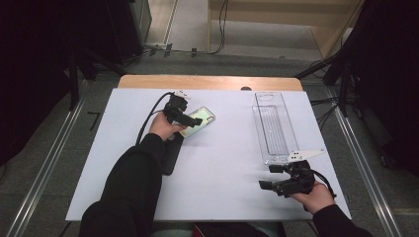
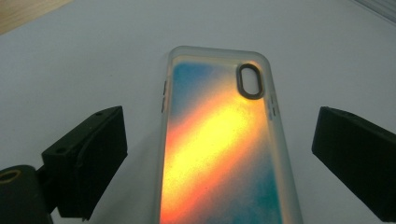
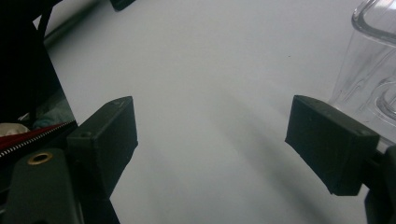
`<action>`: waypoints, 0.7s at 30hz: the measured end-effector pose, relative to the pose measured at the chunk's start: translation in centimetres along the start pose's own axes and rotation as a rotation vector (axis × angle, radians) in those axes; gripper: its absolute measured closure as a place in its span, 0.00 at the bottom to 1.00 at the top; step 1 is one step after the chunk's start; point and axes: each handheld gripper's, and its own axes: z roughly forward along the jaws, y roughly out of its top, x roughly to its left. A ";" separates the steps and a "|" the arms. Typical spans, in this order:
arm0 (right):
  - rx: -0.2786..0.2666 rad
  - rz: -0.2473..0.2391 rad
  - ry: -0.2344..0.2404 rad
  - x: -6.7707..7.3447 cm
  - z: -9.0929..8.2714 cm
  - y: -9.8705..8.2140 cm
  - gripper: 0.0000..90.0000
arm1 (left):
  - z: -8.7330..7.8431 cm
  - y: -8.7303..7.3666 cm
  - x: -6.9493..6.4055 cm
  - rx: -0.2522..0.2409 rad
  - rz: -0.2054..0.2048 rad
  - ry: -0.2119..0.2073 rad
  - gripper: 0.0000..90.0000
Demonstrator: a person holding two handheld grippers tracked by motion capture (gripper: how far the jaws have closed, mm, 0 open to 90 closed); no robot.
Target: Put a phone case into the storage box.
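The phone case (image 2: 219, 144) lies flat on the white tabletop (image 1: 222, 163), left of the middle and toward the far side, set slantwise with its camera end pointing away to the right in the high view. It is a soft-looking case with a frosted, translucent rim and rounded corners. Its face carries an iridescent sheen — a broad diagonal band of yellow and orange running across it, with blue-green at the upper left and lower right. Near one top corner sits an oval camera cut-out with a dark ring, and small slots for buttons show along both long edges. From the high view the same case reads as pale, pearly green.

The left tongs (image 2: 219, 135) are released: their two black jaws stand wide on either side of the case, with bare tabletop showing between each jaw and the case's rim, so nothing is gripped. In the high view the left tongs (image 1: 184, 117) hover at the case's near end, the hand behind them, with a dark flat thing (image 1: 170, 155) lying under the forearm.

The right tongs (image 3: 212, 135) are also released — jaws apart over bare tabletop, holding nothing. They rest at the near right, just beside the near end of a long clear plastic tray (image 1: 274, 126) that lies well apart from the case.
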 end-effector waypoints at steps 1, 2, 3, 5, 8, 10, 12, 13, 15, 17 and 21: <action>0.000 0.001 0.000 0.0 0.0 0.0 0.16 | 0.1 -0.3 0.0 -0.002 -0.004 0.003 0.06; 0.000 0.001 0.000 0.0 0.0 0.0 0.16 | 0.1 -0.3 0.0 -0.002 -0.004 0.003 0.06; 0.000 0.000 0.000 0.0 0.0 0.0 0.16 | 0.2 -0.5 0.1 0.007 0.005 0.015 0.06; 0.000 0.000 0.000 0.0 0.0 0.0 0.16 | 0.3 -0.6 0.1 0.012 0.007 0.012 0.06; 0.001 0.003 -0.003 0.0 0.0 0.0 0.16 | 0.6 -0.9 0.1 0.027 0.011 0.017 0.06; -0.001 0.002 -0.003 0.0 0.0 0.0 0.16 | 0.8 -1.0 0.1 0.045 0.025 0.016 0.06; 0.001 0.000 -0.002 0.0 0.0 0.0 0.16 | 0.9 -1.1 0.0 0.041 0.027 0.009 0.06; 0.003 0.001 -0.001 0.0 0.1 0.0 0.16 | 0.9 -1.2 -0.1 0.040 0.030 0.011 0.06; 0.006 -0.001 -0.002 0.0 0.1 0.0 0.16 | 1.2 -1.4 -0.2 0.050 0.033 0.016 0.06; 0.005 0.001 -0.001 0.0 0.1 0.0 0.16 | 1.3 -1.4 -0.5 0.049 0.031 0.023 0.06; 0.004 0.001 -0.002 0.0 0.1 0.0 0.16 | 1.4 -1.4 -0.8 0.055 0.050 0.021 0.06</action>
